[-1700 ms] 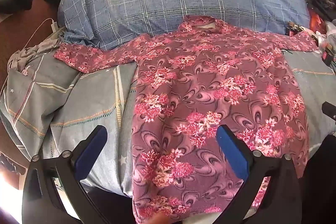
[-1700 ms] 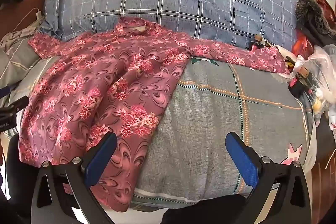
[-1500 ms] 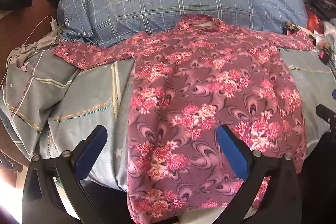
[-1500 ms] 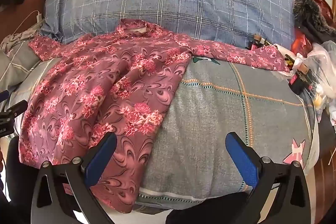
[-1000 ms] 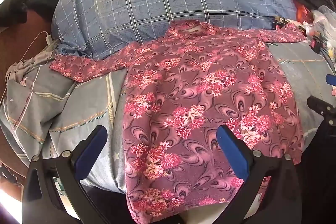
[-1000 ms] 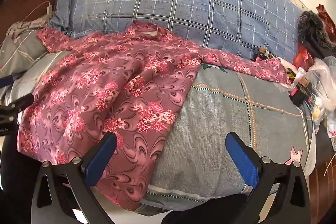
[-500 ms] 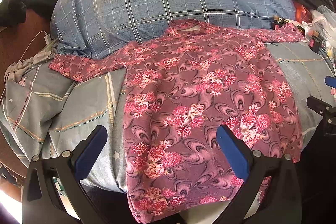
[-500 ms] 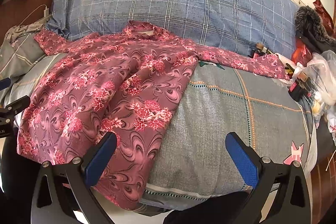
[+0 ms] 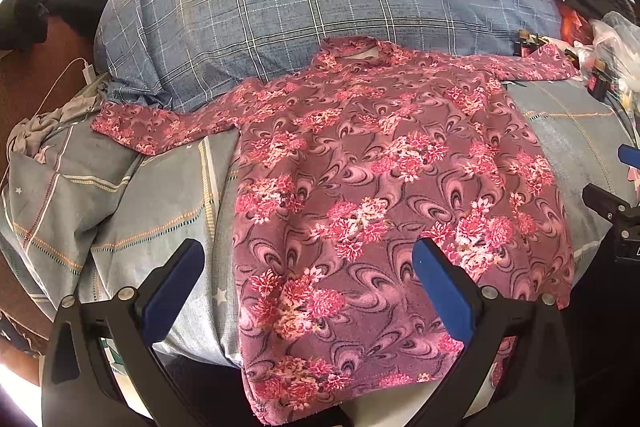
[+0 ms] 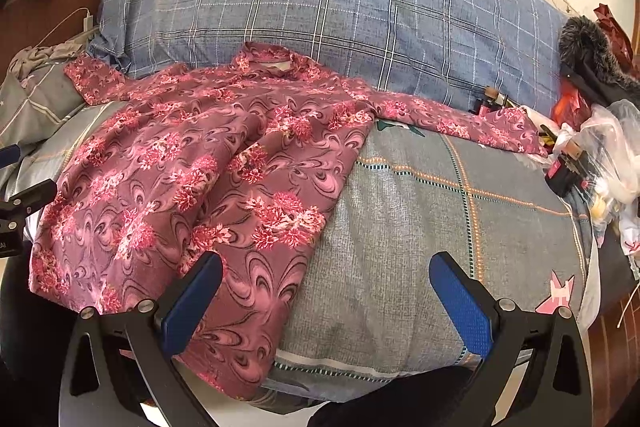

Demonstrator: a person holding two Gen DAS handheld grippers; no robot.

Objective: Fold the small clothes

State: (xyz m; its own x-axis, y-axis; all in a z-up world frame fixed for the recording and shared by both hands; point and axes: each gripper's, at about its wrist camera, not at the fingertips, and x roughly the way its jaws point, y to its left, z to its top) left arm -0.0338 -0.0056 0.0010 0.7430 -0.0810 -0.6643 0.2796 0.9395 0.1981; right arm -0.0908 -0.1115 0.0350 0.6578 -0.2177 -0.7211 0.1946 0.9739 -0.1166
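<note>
The left claw [image 9: 308, 281] is wide open. Its two blue fingers [image 9: 172, 285] stand far apart and hold nothing. The right claw [image 10: 326, 301] is wide open too, with blue fingers [image 10: 460, 303] spread far apart and nothing between them. Both claws point forward, side by side, low at the near edge of the bed.

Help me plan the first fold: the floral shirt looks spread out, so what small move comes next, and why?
Probably reach the left gripper to the left sleeve and pinch its cuff to fold inward. The shirt lies flat on the bed, both sleeves spread, and both grippers, including the right gripper, are open and empty.
</note>
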